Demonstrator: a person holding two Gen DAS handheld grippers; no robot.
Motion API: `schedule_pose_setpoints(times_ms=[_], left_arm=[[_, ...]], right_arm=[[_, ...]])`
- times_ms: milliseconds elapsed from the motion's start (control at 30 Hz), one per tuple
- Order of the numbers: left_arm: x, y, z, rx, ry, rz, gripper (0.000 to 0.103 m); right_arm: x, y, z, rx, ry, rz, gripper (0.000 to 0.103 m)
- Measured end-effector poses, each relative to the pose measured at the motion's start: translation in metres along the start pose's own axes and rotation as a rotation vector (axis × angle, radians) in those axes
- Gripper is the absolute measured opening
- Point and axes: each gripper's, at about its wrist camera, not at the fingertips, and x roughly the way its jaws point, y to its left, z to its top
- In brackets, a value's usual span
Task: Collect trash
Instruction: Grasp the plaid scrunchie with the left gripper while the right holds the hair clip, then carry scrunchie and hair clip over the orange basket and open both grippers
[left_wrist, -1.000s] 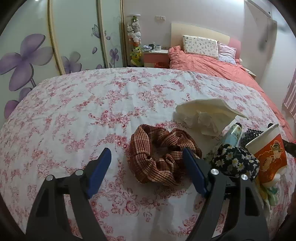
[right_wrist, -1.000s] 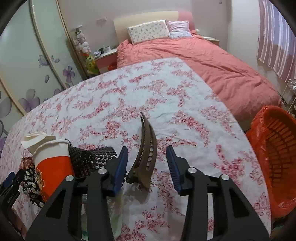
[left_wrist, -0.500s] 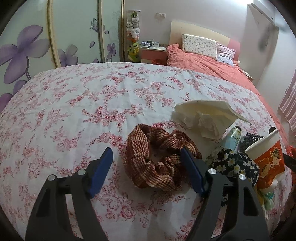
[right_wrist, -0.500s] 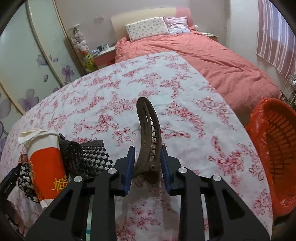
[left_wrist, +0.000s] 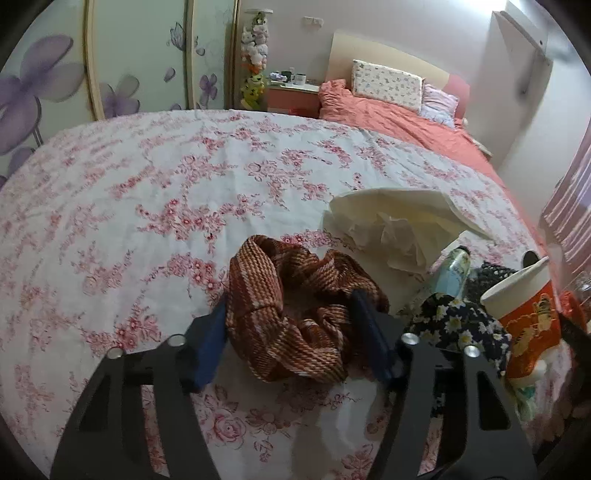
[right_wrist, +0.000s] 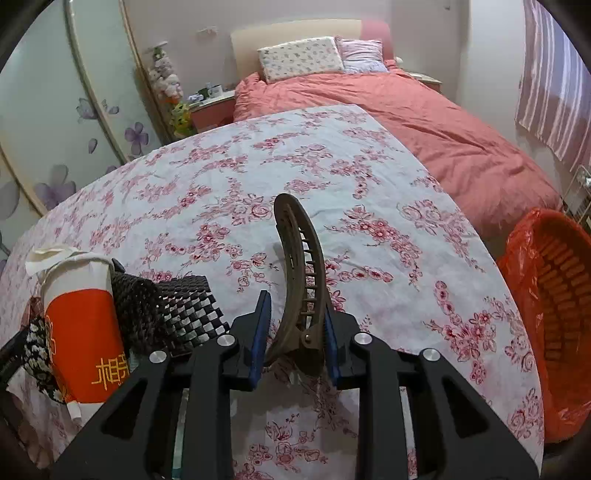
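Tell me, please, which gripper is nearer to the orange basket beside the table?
Right. The right gripper, shut on the brown hair clip, is over the table with the orange basket just to its right. The left gripper grips the plaid scrunchie, farther away.

- two tools total: left tool (left_wrist: 291, 332) and right tool (right_wrist: 295, 325), one per hand
- one brown plaid scrunchie (left_wrist: 295, 310)
- one brown hair claw clip (right_wrist: 301, 280)
- one orange paper cup (right_wrist: 83, 325), near left
- one crumpled tissue (left_wrist: 395, 225)
- one small bottle (left_wrist: 452, 271)
- one daisy-print black cloth thing (left_wrist: 461, 328)
- one black woven piece (right_wrist: 166, 310)
- one orange basket (right_wrist: 554, 306), far right off the worktop (right_wrist: 221, 206)
- two pillows on the bed: a floral one (right_wrist: 301, 57) and a striped one (right_wrist: 362, 55)
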Motion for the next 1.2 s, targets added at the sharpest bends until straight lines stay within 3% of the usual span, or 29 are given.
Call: schedule_pose_setpoints(times_ms=[333,400,533,733,1200], left_arm=[[-0.014,0.019,-0.003,-0.045,-0.007,-0.018,0.064],[-0.012,0.021,-0.004,-0.04,-0.004,-0.007,0.06],[-0.008,0.022,-0.004,-0.053,0.006,-0.057,0.042],[-0.007,0.01,-0.002,-0.002,-0.017,-0.036,0.018],[-0.05,-0.001,0.006,0.025,-0.107,-0.059,0.014]], right_arm=[[-0.002,-0.005,-0.002,0.007,0.006,0.017,0.026],[-0.002,-0.006,-0.001,0.011,0.007,0.02,0.026],[-0.003,-0.006,-0.002,0.023,0.008,0.027,0.026],[-0.004,-0.006,-0.003,-0.006,0.002,0.015,0.025],[-0.035,-0.017,-0.007,0.018,-0.052,0.02,0.025]])
